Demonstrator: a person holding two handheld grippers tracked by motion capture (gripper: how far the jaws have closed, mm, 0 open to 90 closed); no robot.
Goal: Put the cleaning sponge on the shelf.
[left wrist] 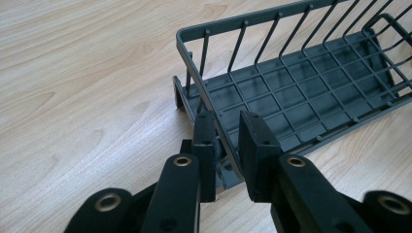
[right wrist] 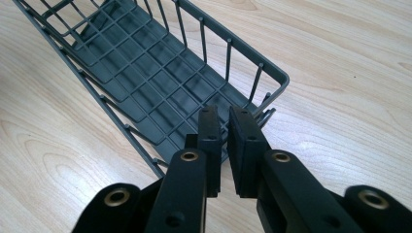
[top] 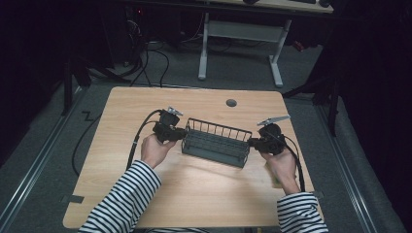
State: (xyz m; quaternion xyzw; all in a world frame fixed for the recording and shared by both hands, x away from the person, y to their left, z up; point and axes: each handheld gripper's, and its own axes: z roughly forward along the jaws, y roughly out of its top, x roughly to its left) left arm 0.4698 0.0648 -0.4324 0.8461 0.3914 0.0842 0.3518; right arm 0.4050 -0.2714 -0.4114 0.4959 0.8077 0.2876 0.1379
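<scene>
One wooden surface (top: pixel 194 194), dark wire rack (top: pixel 214 143) at its center. Left claw (top: pixel 179 134) at rack's 9 o'clock end, jaws astride the rim wire, a gap showing. Right claw (top: pixel 253 141) at 3 o'clock end, clamped on that end's rim.

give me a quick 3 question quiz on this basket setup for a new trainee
1. True or false: the dark grey wire basket has items inside it.
2. Which part of the basket does the left gripper straddle? A) the long front rail B) the rim at one short end C) the floor grid
3. Fill in: the right gripper has its jaws nearly closed on the basket's other short ____.

Key
1. False: its grid floor is bare.
2. B: one jaw is outside the end rim and one inside.
3. end

The basket sits on the wooden table, with one gripper at each end.
</scene>
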